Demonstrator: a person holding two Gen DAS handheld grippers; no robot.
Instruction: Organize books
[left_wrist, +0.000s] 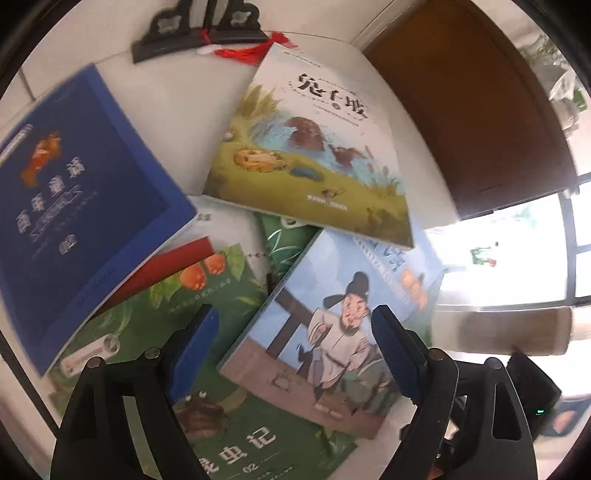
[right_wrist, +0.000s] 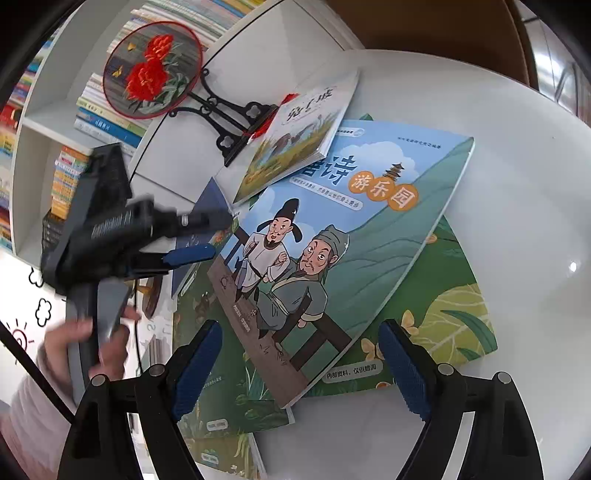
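Both grippers, left gripper (left_wrist: 295, 354) and right gripper (right_wrist: 299, 369), hover with jaws spread and empty over a loose pile of books on the white table (right_wrist: 517, 221). The pale-blue picture book (right_wrist: 332, 240), titled 唐诗游乐园, lies uppermost beneath them, overlapping the green book (left_wrist: 221, 424) and tucked under the 兔子坡 book (left_wrist: 306, 147). The dark blue book (left_wrist: 85, 192) lies left; an embroidered fan (right_wrist: 151, 74) on its stand blocks the back.

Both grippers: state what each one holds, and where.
Nothing. The left gripper and right gripper hover open above the poetry book.
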